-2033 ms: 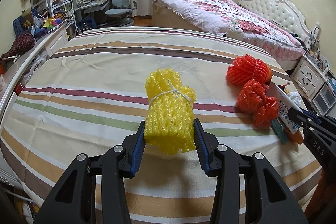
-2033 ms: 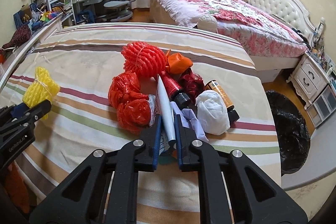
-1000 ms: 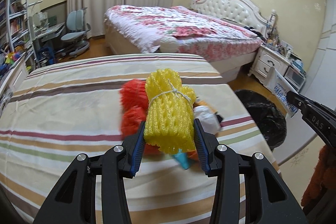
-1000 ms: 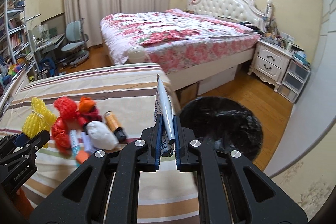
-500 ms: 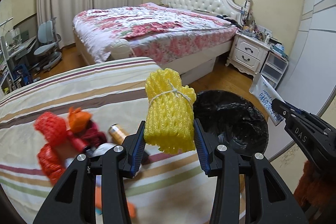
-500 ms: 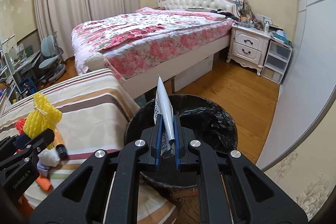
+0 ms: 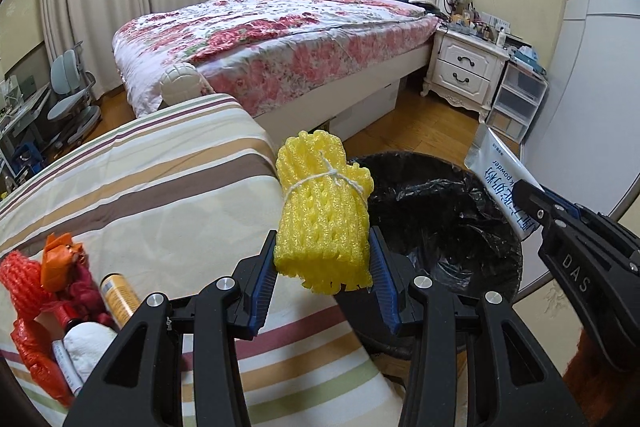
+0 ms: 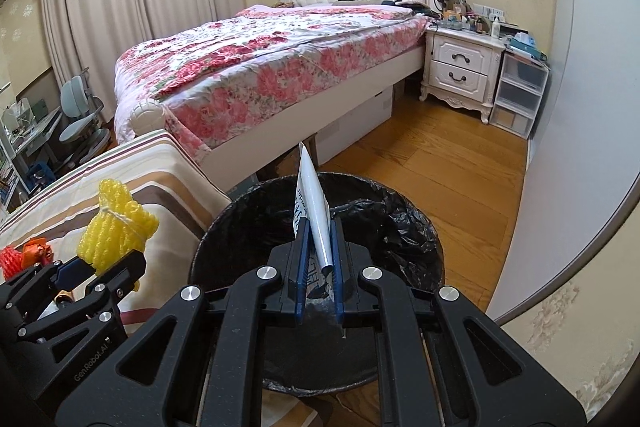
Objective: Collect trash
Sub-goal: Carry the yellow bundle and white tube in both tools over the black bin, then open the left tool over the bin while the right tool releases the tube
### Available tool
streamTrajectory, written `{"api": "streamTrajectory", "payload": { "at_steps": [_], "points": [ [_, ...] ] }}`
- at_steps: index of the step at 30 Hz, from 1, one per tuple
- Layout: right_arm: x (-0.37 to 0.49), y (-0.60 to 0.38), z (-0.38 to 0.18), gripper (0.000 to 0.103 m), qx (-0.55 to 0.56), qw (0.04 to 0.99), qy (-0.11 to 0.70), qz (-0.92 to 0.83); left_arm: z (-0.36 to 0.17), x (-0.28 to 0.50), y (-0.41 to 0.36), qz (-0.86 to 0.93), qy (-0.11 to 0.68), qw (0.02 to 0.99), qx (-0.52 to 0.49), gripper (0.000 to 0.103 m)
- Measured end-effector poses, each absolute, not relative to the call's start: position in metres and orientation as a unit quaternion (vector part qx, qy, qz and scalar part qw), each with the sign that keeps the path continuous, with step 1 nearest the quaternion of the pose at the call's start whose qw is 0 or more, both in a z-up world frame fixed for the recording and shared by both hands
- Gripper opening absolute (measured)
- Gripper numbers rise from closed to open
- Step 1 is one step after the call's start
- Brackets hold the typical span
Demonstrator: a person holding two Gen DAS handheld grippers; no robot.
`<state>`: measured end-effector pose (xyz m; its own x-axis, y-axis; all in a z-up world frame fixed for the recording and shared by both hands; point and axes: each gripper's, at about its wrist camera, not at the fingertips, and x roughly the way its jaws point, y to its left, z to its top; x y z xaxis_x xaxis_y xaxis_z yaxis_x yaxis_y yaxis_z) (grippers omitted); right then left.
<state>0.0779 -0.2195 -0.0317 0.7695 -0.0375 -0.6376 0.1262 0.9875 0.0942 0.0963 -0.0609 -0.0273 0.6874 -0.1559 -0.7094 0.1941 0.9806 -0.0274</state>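
The right tool (image 8: 319,269) is closed flat on a thin white packet (image 8: 314,211), which stands up from between its pads with its long axis pointing away from the tool, over the mouth of the black-lined trash bin (image 8: 400,223). The bin lies directly ahead of this tool and below it, so the packet hangs above the open bag and not above the floor.

The left tool (image 7: 323,277) is partly open, as wide as its load, and its blue pads press on the two sides of a yellow foam net bundle (image 7: 324,219) tied with white string. The bundle stands upright between the pads. For this tool the bin (image 7: 452,211) lies ahead and to the right, and the bundle seems to be just over the near left rim, above the edge of the striped bed (image 7: 160,187).

In my judgement the right tool is the better placed: it could let go where it is, while the left one needs a little more travel to the right first. More trash (image 7: 60,307) lies on the bed, to the lower left of the left tool.
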Motion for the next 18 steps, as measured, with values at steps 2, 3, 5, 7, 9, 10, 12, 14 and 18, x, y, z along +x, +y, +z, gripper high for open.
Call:
{"api": "streamTrajectory", "payload": {
  "at_steps": [2,3,5,7,9,10,12,14,18],
  "points": [
    [0.081,-0.223,-0.035,0.01,0.069,0.937,0.341,-0.045,-0.029,0.101,-0.067,-0.095,0.386,0.917,0.029,0.044],
    [0.081,-0.224,-0.037,0.01,0.071,0.936,0.342,-0.046,-0.03,0.103,-0.07,-0.095,0.386,0.917,0.032,0.044],
    [0.083,-0.228,-0.04,0.01,0.075,0.934,0.345,-0.047,-0.03,0.108,-0.076,-0.095,0.388,0.916,0.036,0.044],
    [0.085,-0.231,-0.042,0.01,0.077,0.933,0.347,-0.049,-0.031,0.11,-0.081,-0.096,0.389,0.915,0.039,0.044],
    [0.087,-0.234,-0.043,0.01,0.081,0.932,0.349,-0.049,-0.032,0.111,-0.084,-0.096,0.391,0.915,0.041,0.044],
    [0.087,-0.235,-0.044,0.01,0.081,0.932,0.35,-0.05,-0.033,0.112,-0.085,-0.095,0.392,0.914,0.043,0.044],
    [0.088,-0.238,-0.045,0.01,0.085,0.931,0.351,-0.05,-0.035,0.113,-0.088,-0.095,0.393,0.914,0.045,0.044],
    [0.09,-0.24,-0.046,0.01,0.087,0.93,0.353,-0.051,-0.036,0.114,-0.09,-0.095,0.394,0.913,0.046,0.044],
    [0.09,-0.243,-0.047,0.01,0.087,0.93,0.353,-0.052,-0.037,0.115,-0.092,-0.093,0.392,0.914,0.051,0.044]
  ]
}}
